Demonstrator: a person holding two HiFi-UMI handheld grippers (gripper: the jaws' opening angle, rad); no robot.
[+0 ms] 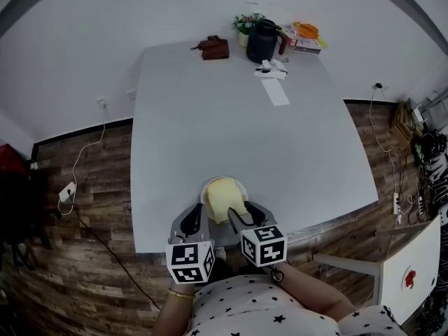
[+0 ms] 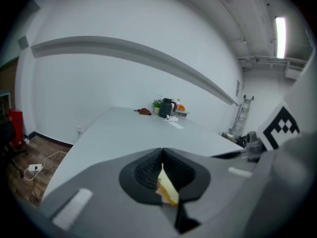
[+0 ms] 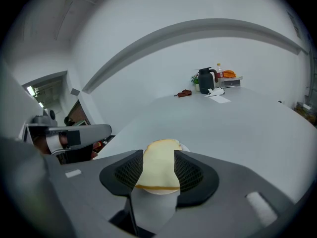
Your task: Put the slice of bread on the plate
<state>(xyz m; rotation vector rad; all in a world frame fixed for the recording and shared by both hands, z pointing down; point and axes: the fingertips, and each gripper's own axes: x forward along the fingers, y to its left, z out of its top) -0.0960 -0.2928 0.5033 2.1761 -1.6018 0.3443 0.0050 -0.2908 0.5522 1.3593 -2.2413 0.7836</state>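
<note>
The pale slice of bread [image 1: 224, 199] lies flat on the small white plate [image 1: 207, 190], close to the near edge of the grey table. My right gripper [image 1: 244, 214] reaches in from the plate's near right side. In the right gripper view that gripper [image 3: 158, 156] is open, and the bread [image 3: 159, 171] lies on the plate [image 3: 184, 147] framed between its two black pads. My left gripper [image 1: 195, 220] hovers at the plate's near left side. In its own view the left gripper [image 2: 162, 155] has its jaws together, and a yellow sliver of bread [image 2: 167, 190] shows through the slit below them.
At the table's far end stand a black jug [image 1: 263, 40], a potted plant [image 1: 246, 24], a brown object [image 1: 213, 48], orange items [image 1: 305, 30] and papers [image 1: 273, 84]. The table's front edge [image 1: 315, 228] runs just behind my grippers. A white piece of furniture [image 1: 413, 271] stands at the right.
</note>
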